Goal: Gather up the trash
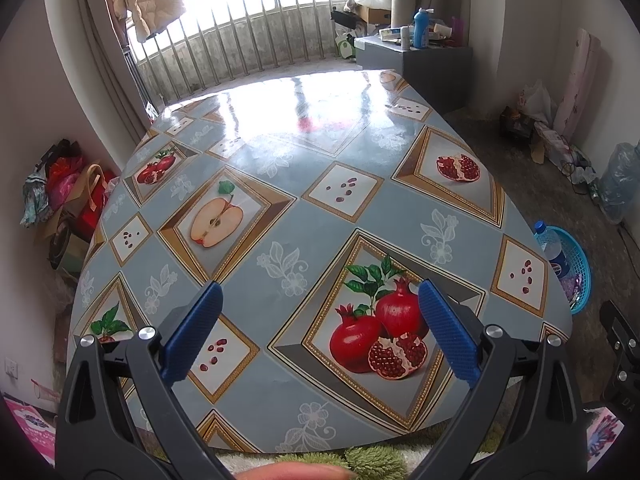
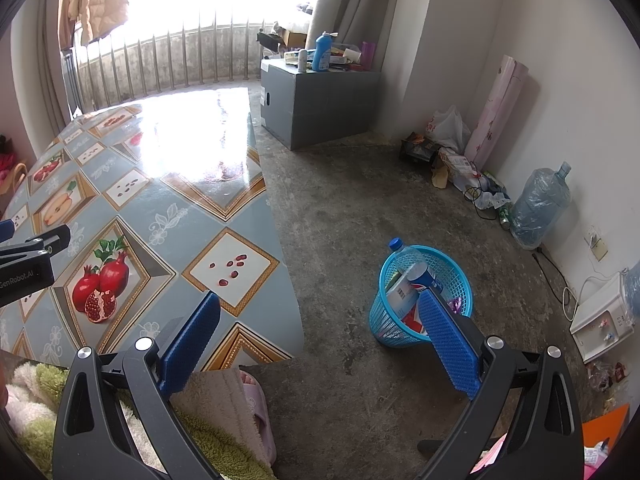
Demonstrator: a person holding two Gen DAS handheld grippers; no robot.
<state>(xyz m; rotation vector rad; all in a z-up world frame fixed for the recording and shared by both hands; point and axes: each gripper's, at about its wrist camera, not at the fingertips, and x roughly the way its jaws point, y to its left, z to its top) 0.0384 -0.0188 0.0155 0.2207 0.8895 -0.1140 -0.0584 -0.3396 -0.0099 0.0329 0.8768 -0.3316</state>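
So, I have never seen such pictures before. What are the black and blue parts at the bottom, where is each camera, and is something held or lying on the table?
They are hand-held grippers, not a robot arm: a person carries one in each hand. Each has a camera looking forward between its two blue fingers. One picture comes from the left gripper, above the table. The other comes from the right gripper, at the table's edge, facing the floor. Both grippers are open and hold nothing. The table shows only its printed fruit cloth; I see no loose thing on it. On the floor stands a blue basket with a bottle and other trash inside.
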